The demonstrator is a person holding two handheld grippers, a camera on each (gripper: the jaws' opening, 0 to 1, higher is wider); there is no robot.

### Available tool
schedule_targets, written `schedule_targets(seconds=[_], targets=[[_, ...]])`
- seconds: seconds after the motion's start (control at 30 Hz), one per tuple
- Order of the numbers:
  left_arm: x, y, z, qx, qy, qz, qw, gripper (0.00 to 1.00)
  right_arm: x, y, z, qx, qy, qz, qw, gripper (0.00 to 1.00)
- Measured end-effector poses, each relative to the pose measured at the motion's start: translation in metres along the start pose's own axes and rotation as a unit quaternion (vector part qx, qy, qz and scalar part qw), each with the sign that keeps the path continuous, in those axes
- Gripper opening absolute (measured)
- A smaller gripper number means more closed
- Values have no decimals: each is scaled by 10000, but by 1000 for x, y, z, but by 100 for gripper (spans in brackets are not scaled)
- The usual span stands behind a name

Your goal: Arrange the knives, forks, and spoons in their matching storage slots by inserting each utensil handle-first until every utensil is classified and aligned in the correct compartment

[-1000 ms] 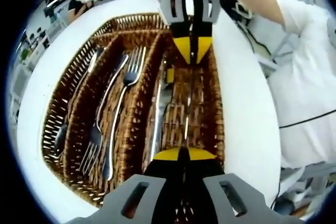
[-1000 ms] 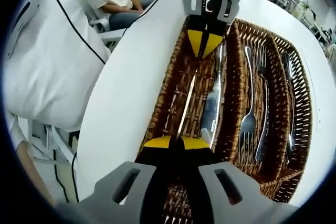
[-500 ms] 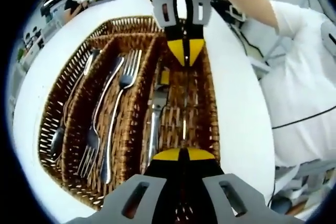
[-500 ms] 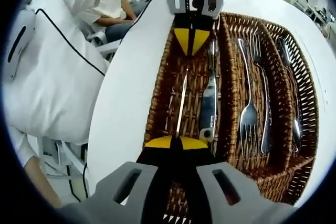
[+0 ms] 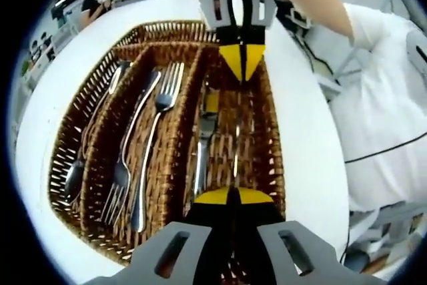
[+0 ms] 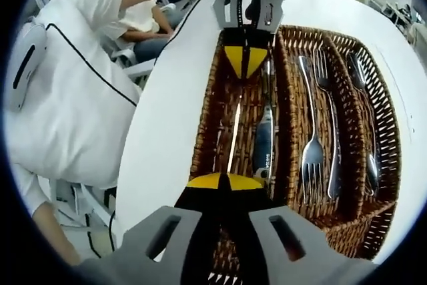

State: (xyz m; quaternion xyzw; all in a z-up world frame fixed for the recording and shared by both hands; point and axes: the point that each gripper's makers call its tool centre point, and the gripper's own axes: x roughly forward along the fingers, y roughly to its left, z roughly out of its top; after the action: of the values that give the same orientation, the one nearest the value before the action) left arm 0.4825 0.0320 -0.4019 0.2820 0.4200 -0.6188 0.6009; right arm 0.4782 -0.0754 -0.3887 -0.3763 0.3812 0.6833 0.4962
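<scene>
Steel knife (image 5: 235,148) — thin, edge-on, gripped at either end by both tongs (image 5: 228,198) (image 6: 224,183) — over wicker tray (image 5: 167,165).

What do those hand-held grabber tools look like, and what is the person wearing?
Each gripper has a light grey slotted body, black jaws and yellow tips: the left gripper, the right gripper. The person wears a white short-sleeved shirt with a thin black line across it.

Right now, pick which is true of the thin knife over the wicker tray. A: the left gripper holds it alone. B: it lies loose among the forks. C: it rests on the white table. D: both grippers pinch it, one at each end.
D: the left gripper and right gripper each shut on one end of the knife, above the wicker tray.
</scene>
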Motion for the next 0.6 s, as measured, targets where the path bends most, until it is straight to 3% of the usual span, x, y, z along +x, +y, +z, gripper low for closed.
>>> schedule_targets(seconds=[0.03, 0.2, 0.53, 0.6], targets=[[0, 0, -1, -10, 4, 1, 10000, 1, 3, 4, -6, 100, 176, 37, 9998, 6], [1, 2, -1, -45, 20, 4, 10000, 1, 9, 1, -13, 80, 288, 79, 9995, 6], [0, -1, -2, -65, 20, -74, 9999, 1, 5, -9, -11, 740, 151, 136, 9970, 2], [-1, 0, -2, -61, 35, -65, 10000, 1, 3, -3, -8, 896, 74, 300, 9955, 2]])
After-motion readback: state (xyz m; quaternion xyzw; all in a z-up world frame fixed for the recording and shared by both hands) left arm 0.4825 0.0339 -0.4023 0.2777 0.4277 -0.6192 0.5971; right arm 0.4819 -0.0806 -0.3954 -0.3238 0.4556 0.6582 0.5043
